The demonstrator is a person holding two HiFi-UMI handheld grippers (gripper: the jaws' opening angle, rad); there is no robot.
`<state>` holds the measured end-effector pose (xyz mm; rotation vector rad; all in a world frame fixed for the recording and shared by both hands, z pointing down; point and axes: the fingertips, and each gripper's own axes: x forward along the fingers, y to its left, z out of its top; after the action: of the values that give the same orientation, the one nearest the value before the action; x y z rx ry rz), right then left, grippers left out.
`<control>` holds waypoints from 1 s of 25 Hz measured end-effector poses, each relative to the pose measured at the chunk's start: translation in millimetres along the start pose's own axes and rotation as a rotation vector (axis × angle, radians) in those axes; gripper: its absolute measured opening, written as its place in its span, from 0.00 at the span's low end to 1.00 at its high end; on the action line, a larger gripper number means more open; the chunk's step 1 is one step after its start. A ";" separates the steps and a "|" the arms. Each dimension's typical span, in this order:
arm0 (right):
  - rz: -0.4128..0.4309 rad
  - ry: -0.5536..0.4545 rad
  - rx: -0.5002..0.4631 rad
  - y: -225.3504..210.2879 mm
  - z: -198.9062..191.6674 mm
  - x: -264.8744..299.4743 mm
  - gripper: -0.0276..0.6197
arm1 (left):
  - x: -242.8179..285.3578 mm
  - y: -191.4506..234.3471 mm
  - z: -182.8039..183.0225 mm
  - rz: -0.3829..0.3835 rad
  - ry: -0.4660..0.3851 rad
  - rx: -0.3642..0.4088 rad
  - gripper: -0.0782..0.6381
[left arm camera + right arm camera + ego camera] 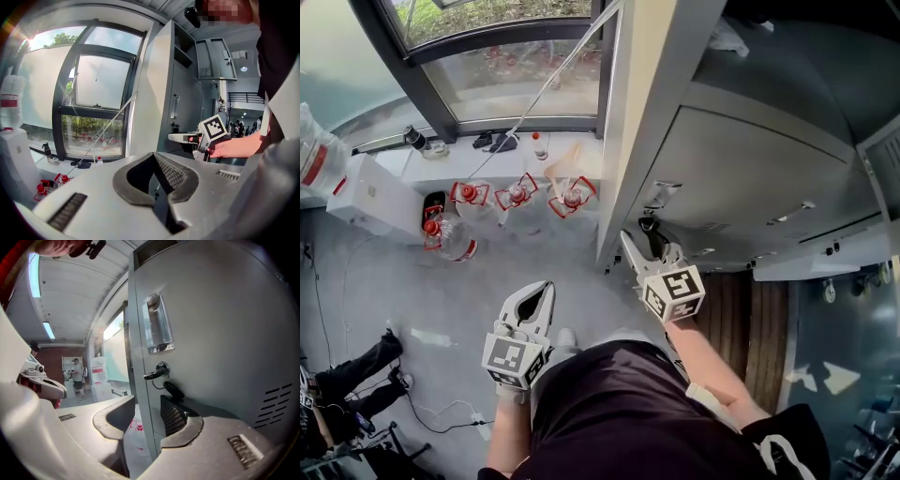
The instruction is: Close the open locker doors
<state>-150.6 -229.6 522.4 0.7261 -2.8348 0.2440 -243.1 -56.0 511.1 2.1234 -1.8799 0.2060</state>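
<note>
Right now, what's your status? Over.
Left gripper shut, empty. Right gripper open, locker door edge between its jaws, not gripped. Key sticks out of the lock just above the jaws.

Strong daylight through window (98, 93); sun flare upper left, left gripper view. Lockers (769, 178) shaded, dim. Ceiling lamp (48, 330) glows in right gripper view. Both gripper views bulge, corners black, foreground soft.

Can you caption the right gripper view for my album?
The right gripper, jaws open, straddles the locker door edge below the key.
</note>
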 end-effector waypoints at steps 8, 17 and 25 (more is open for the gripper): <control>-0.003 0.013 0.016 1.8 -2.5 -2.6 0.34 | 4.4 -5.5 1.6 -0.034 -0.002 0.017 0.13; -0.057 0.016 0.056 4.5 -12.8 -32.6 0.34 | 8.2 -16.3 2.6 -0.109 0.001 0.025 0.13; -0.192 -0.010 0.092 -5.1 -20.6 -86.8 0.34 | 22.7 -42.9 4.5 -0.246 0.010 0.048 0.13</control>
<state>-70.4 -190.2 522.3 1.0139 -2.7539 0.3418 -198.1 -74.5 508.2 2.3557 -1.6040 0.2078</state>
